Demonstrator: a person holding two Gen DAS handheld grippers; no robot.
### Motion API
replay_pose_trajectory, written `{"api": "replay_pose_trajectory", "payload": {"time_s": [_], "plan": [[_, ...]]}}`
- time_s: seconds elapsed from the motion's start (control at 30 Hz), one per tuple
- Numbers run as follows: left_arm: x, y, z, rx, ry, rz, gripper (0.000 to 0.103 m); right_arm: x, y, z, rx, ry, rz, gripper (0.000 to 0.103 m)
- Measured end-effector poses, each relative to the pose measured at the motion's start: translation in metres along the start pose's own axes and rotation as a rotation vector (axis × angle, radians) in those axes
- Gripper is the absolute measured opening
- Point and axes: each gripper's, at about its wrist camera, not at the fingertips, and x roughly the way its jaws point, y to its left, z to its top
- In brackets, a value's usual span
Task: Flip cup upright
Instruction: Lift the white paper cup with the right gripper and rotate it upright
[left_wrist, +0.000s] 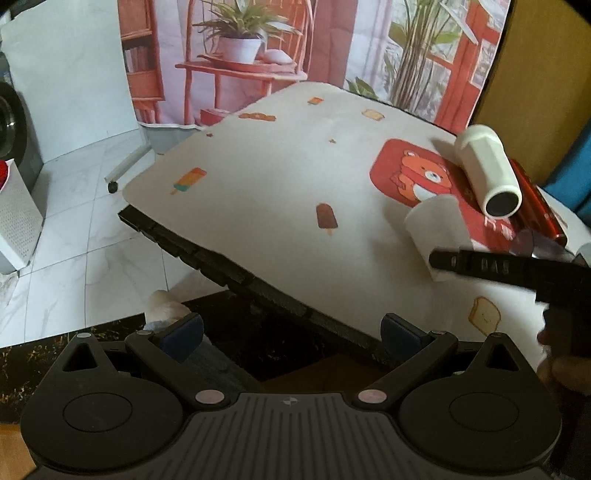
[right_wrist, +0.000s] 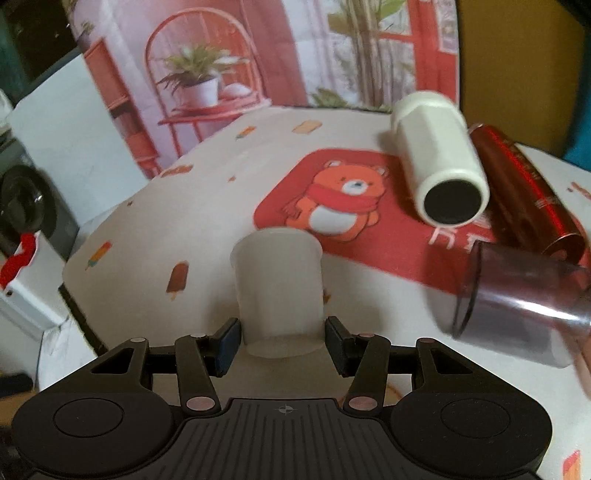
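A white paper cup (right_wrist: 277, 284) lies on its side on the table, its wider rim pointing away from me. My right gripper (right_wrist: 281, 343) straddles the cup's near end, blue pads (right_wrist: 226, 345) close beside it with small gaps, so the jaws look open around it. In the left wrist view the cup (left_wrist: 432, 232) shows at the right with a right gripper finger (left_wrist: 491, 266) across it. My left gripper (left_wrist: 291, 338) is open and empty at the table's near edge.
A cream bottle with a black base (right_wrist: 439, 158), a dark red cylinder (right_wrist: 528, 192) and a tinted clear cup (right_wrist: 517, 299) lie on their sides at the right. A red bear mat (right_wrist: 332, 199) is on the patterned tablecloth (left_wrist: 266, 206). Tiled floor at left.
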Motion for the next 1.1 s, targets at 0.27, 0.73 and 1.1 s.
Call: {"api": "replay_pose_trajectory", "payload": {"time_s": [0.27, 0.73, 1.1], "plan": [[0.008, -0.010, 0.007, 0.002, 0.028, -0.037, 0.103, -0.053, -0.034, -0.040, 0.023, -0.030, -0.016, 0.092], [0.077, -0.049, 0.070, -0.118, 0.119, -0.121, 0.080, -0.094, -0.089, -0.074, 0.173, -0.103, -0.004, 0.096], [0.075, -0.042, 0.064, -0.108, 0.078, -0.134, 0.068, -0.085, -0.088, -0.077, 0.189, -0.083, 0.020, 0.096]]}}
